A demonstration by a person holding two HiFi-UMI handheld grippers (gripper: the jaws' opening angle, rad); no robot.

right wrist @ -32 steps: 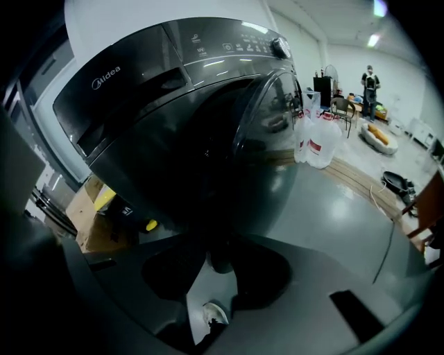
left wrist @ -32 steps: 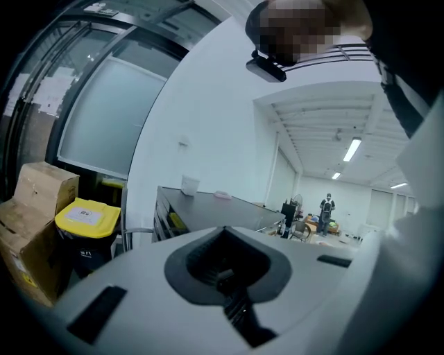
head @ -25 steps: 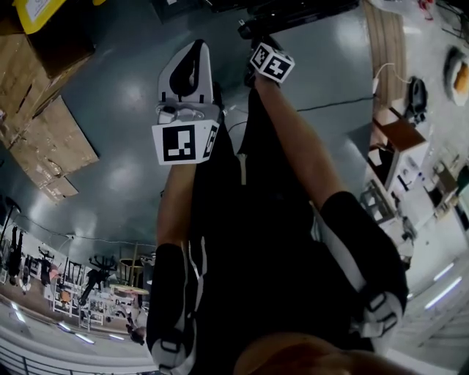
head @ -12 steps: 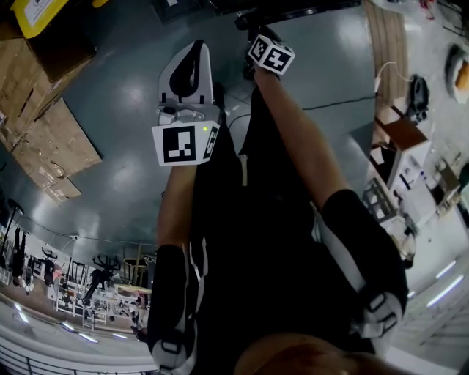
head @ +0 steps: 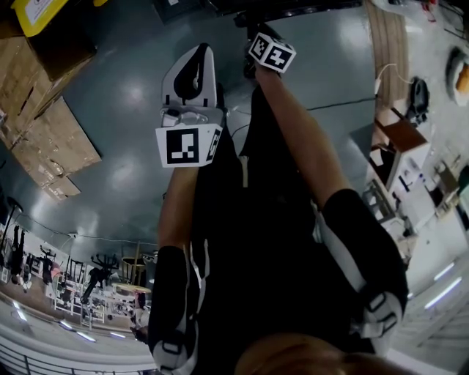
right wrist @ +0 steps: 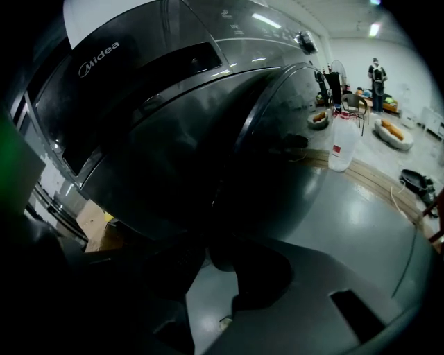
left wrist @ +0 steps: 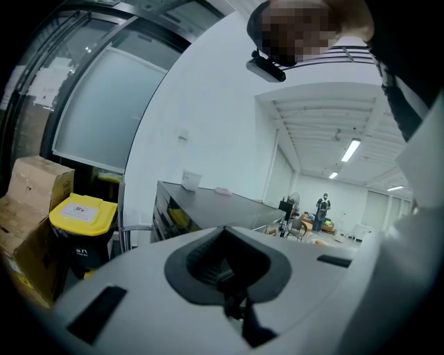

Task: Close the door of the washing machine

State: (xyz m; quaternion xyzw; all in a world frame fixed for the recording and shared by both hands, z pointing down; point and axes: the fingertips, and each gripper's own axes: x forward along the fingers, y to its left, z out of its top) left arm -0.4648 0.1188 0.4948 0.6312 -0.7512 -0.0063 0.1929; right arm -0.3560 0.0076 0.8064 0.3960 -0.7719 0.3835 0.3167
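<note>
The dark grey washing machine [right wrist: 139, 83] fills the right gripper view, its round door [right wrist: 277, 159] bulging toward me. My right gripper [right wrist: 211, 253] points down at the door's lower part, its dark jaws apart with bare floor showing between them and nothing held. Whether the tips touch the door is lost in shadow. In the head view the right gripper [head: 250, 31] reaches out to the machine's dark edge [head: 278, 9] at the top. The white left gripper [head: 193, 57] hangs beside it over the floor. In its own view the left gripper [left wrist: 227, 277] has its jaws closed to a thin seam, empty.
Flattened cardboard [head: 44, 124] and a yellow-lidded bin [left wrist: 83, 215] stand at the left. A clear water jug [right wrist: 343, 145] sits on the floor to the right of the machine. A cable [head: 337, 105] crosses the grey floor. A long dark counter [left wrist: 208, 201] stands ahead of the left gripper.
The right gripper has moved a little farther up the head view, toward the washing machine. The left gripper has kept its place.
</note>
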